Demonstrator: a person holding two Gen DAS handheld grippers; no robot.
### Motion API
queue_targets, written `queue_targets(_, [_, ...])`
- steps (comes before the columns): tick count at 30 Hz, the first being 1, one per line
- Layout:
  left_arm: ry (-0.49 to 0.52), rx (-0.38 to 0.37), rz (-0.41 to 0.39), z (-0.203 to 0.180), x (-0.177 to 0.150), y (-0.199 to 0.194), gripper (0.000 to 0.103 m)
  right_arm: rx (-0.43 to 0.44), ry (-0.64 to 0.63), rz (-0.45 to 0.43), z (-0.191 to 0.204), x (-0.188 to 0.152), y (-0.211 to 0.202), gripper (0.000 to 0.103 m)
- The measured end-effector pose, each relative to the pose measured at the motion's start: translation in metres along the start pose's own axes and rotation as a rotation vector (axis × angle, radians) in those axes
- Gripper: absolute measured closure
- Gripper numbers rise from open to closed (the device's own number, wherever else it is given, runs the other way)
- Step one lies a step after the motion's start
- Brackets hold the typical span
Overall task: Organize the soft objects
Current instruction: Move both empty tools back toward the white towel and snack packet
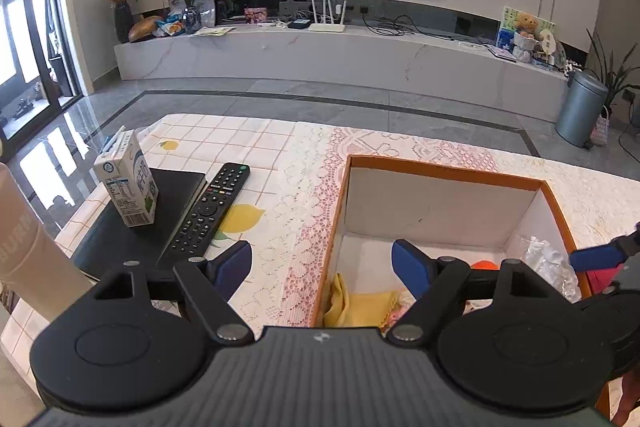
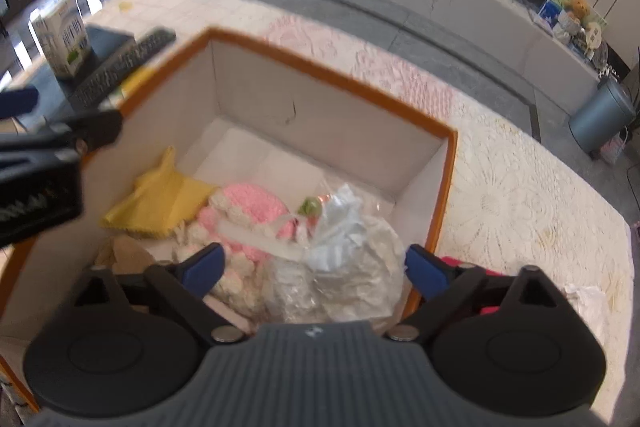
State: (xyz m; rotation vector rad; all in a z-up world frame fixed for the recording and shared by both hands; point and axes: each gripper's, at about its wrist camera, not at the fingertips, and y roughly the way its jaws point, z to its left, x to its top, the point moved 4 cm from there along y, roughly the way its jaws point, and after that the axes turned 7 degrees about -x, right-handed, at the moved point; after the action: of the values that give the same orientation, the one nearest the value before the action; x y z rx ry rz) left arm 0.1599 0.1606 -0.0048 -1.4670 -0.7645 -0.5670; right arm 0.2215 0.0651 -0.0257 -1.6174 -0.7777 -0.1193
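An orange-rimmed white box [image 2: 332,67] stands on the table; its rim also shows in the left wrist view [image 1: 444,167]. Inside lie a yellow cloth [image 2: 160,203], a pink and cream knitted piece [image 2: 248,211] and a clear plastic bag with pale blue material [image 2: 344,251]. The yellow cloth [image 1: 352,303] and the bag [image 1: 544,259] also show in the left wrist view. My right gripper [image 2: 314,267] is open above the bag, holding nothing. My left gripper [image 1: 322,263] is open over the box's left wall, empty. The right gripper's blue fingertip [image 1: 596,257] shows at the right.
Left of the box lie a black remote [image 1: 212,207], a milk carton [image 1: 128,183] on a black notebook [image 1: 132,235], and a beige bottle [image 1: 32,247]. A pink item [image 2: 460,263] and white crumpled paper [image 2: 588,299] lie right of the box. Lace cloth [image 2: 520,195] covers the table.
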Motion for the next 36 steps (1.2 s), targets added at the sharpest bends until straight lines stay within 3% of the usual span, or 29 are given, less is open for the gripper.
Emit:
queue_targets(4, [0.020, 0.037, -0.038, -0.004, 0.003, -0.007, 0.009, 0.003, 0.042, -0.064, -0.011, 0.000, -0.012, 0.005])
queue_targets(13, [0.034, 0.034, -0.078, -0.015, 0.008, -0.022, 0.009, -0.010, 0.115, -0.189, -0.041, 0.002, -0.056, 0.004])
queue_targets(20, [-0.005, -0.112, -0.101, -0.037, 0.012, -0.039, 0.009, -0.062, 0.141, -0.296, -0.071, -0.010, -0.094, 0.004])
queue_targets(28, [0.068, -0.219, -0.136, -0.086, 0.005, -0.069, 0.009, -0.090, 0.272, -0.377, -0.132, -0.036, -0.137, 0.004])
queue_targets(31, [0.127, -0.261, -0.127, -0.107, 0.000, -0.076, 0.009, -0.144, 0.233, -0.359, -0.148, -0.054, -0.148, 0.004])
queue_targets(36, [0.118, -0.298, -0.099, -0.136, -0.001, -0.086, 0.009, -0.239, 0.154, -0.385, -0.180, -0.090, -0.169, 0.004])
